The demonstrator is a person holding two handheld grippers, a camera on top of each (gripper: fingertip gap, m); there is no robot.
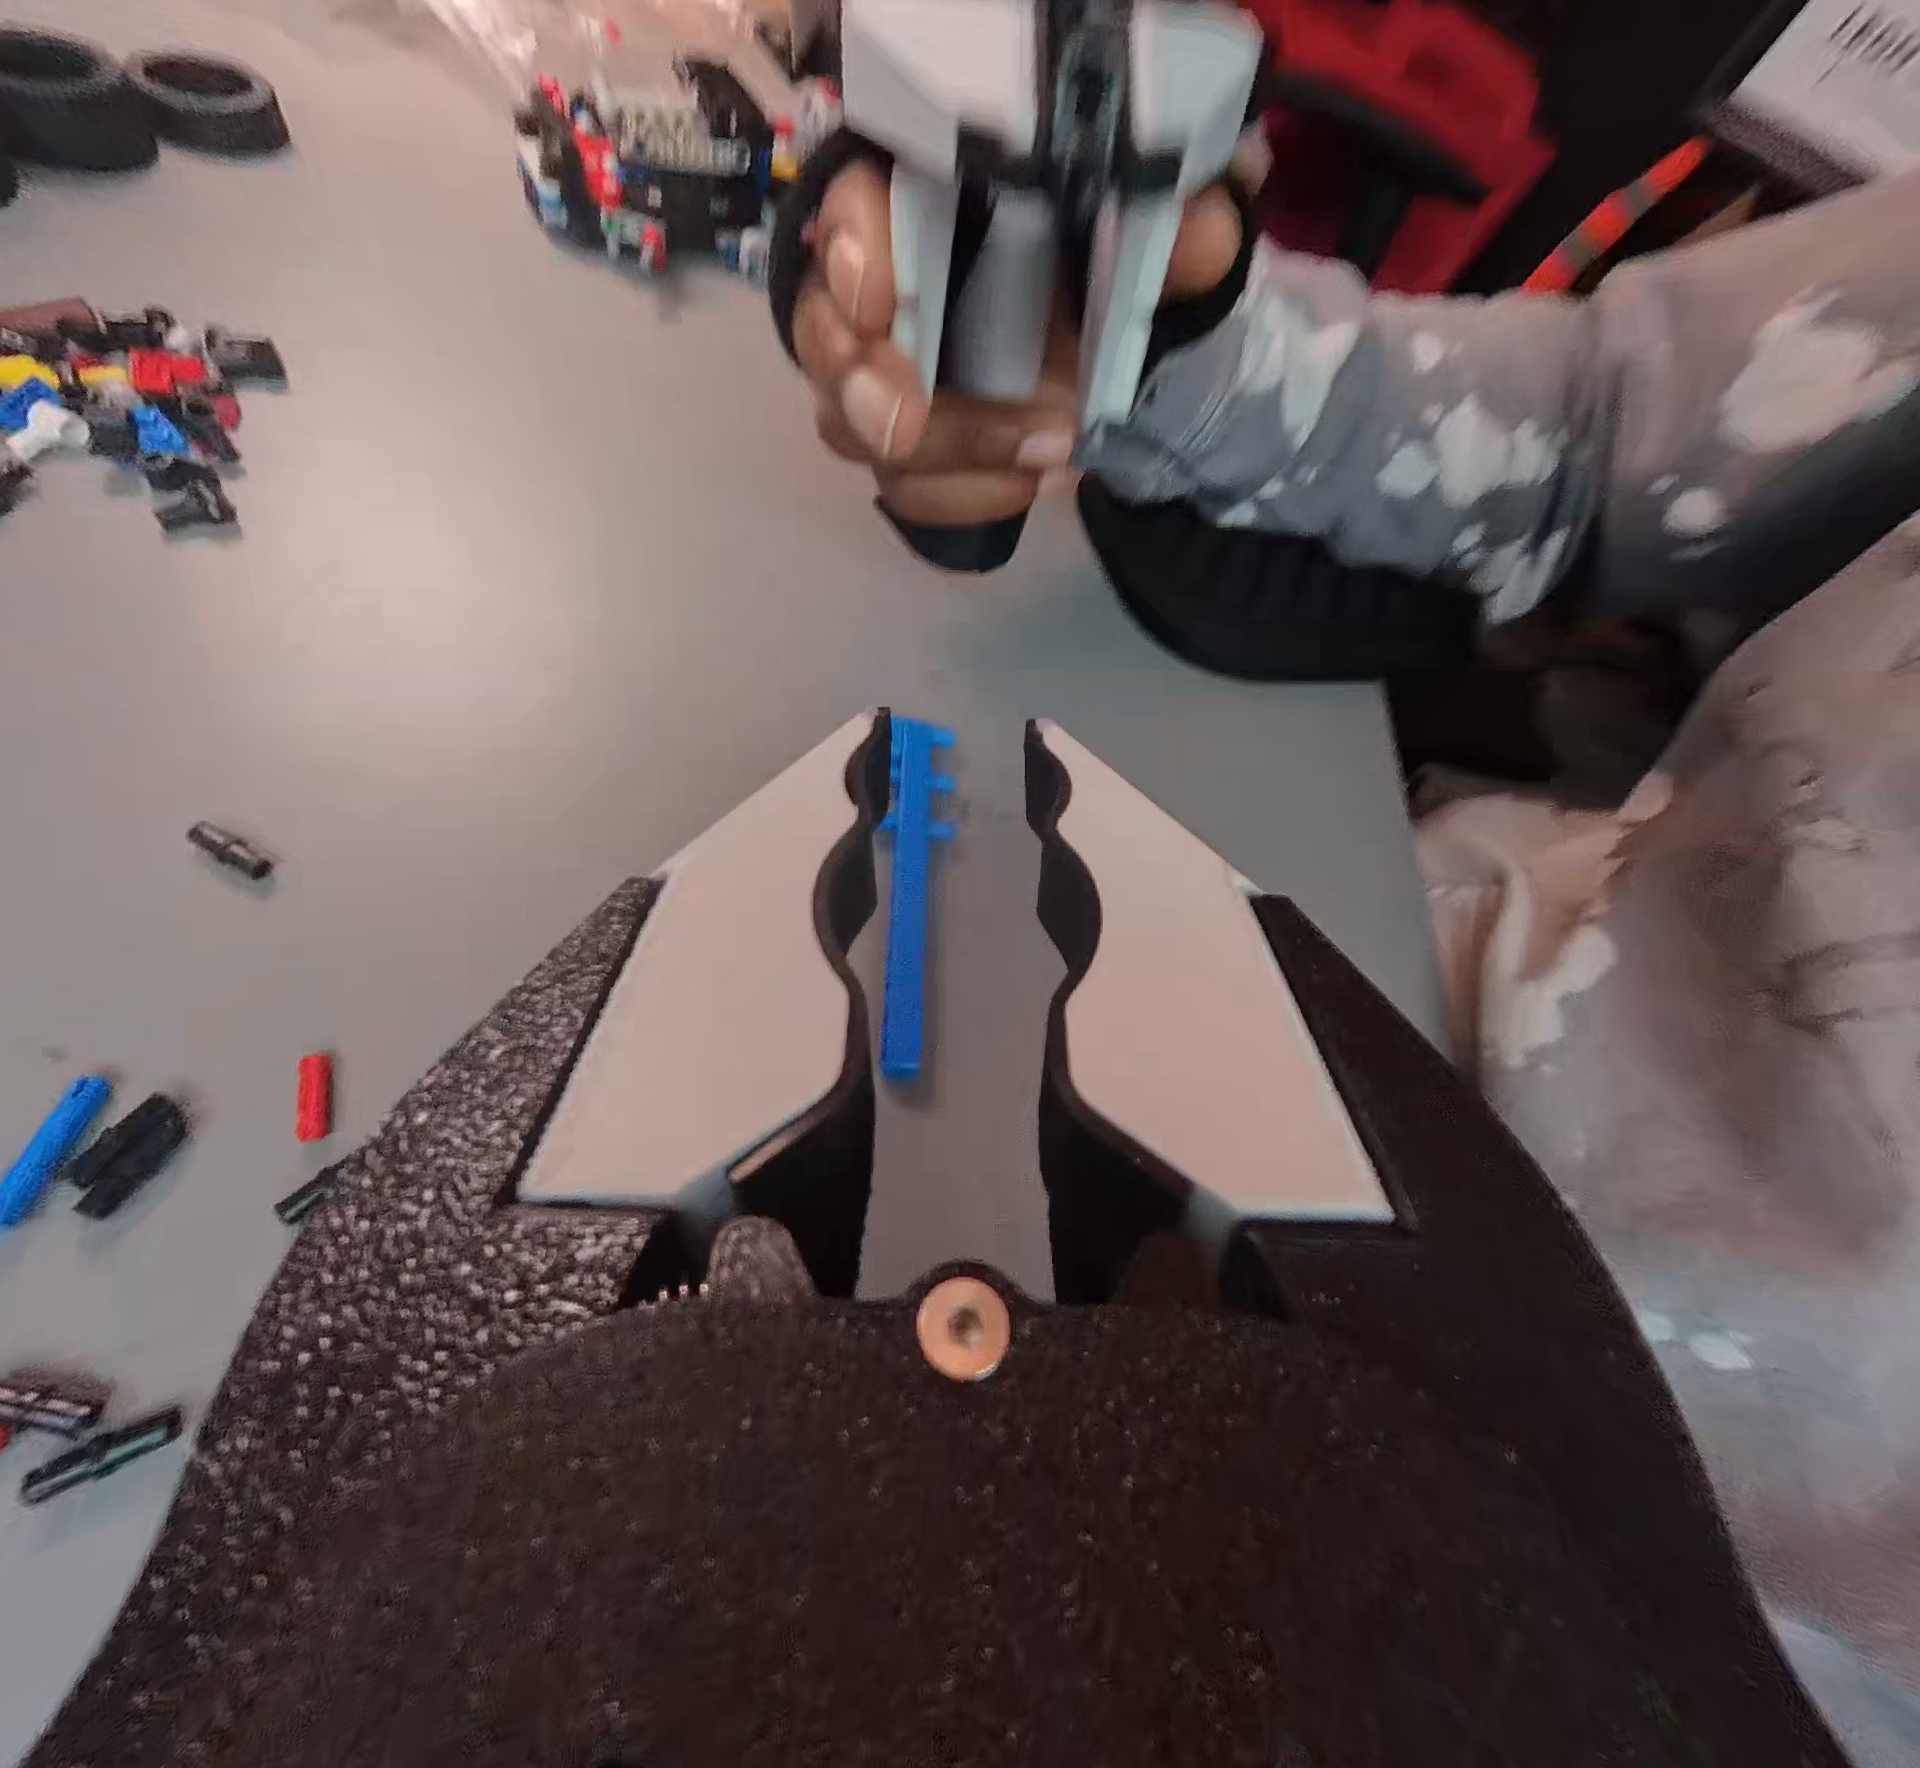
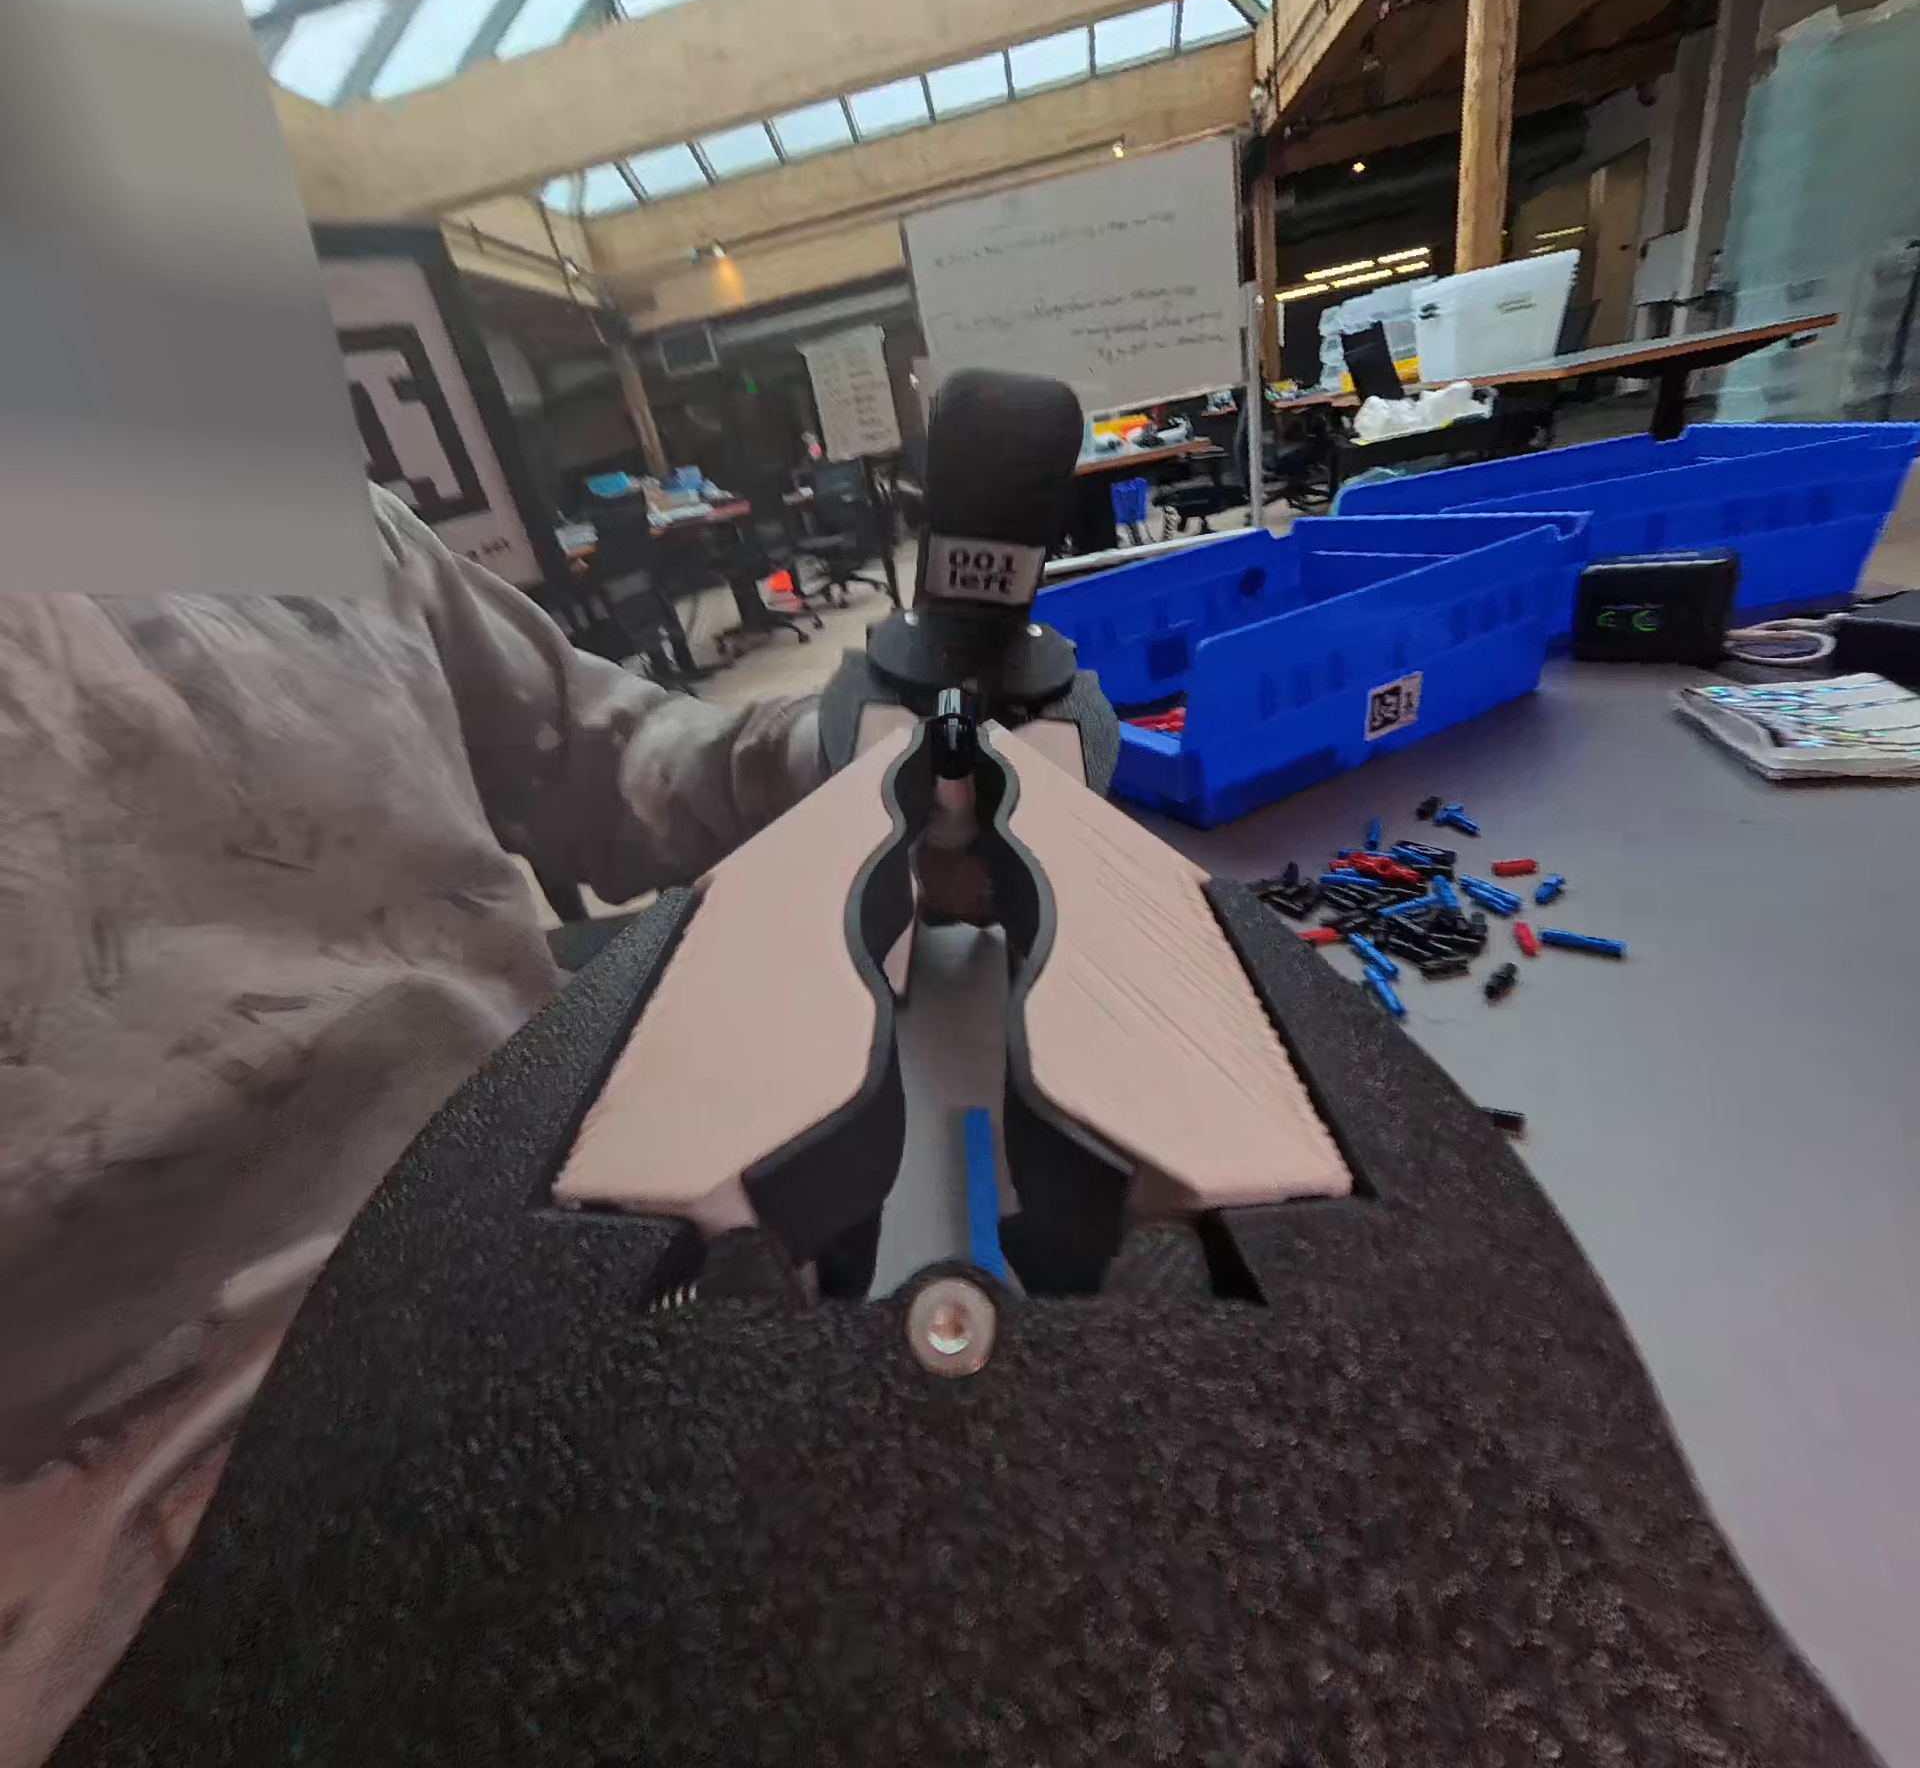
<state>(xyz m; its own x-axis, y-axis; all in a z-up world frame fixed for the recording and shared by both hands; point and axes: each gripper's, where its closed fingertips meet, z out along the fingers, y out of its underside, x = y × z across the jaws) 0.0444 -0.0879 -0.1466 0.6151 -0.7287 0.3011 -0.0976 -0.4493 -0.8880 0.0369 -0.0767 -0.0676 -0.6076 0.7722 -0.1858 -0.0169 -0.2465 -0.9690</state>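
Observation:
In the left wrist view my left gripper point(image 1: 956, 731) is open and points down at the grey table point(image 1: 520, 679). A long blue beam with side pins point(image 1: 909, 897) lies between its fingers, close against the left finger point(image 1: 727, 970) and apart from the right one. The right gripper point(image 1: 1039, 191) hangs above and beyond it in a person's hand point(image 1: 883, 368). In the right wrist view my right gripper point(image 2: 951, 731) is shut on a small black pin point(image 2: 951, 744) at its tips. The blue beam point(image 2: 982, 1188) shows below between its fingers. The left gripper's handle point(image 2: 997, 513) stands just beyond.
Loose small parts lie left of the left gripper: a mixed pile point(image 1: 125, 409), black tyres point(image 1: 135, 97), a red pin point(image 1: 314, 1095) and a blue pin point(image 1: 52, 1147). A partly built model point(image 1: 655, 170) stands farther off. Blue bins point(image 2: 1351, 648) and a pile of pins point(image 2: 1423, 908) sit to the right.

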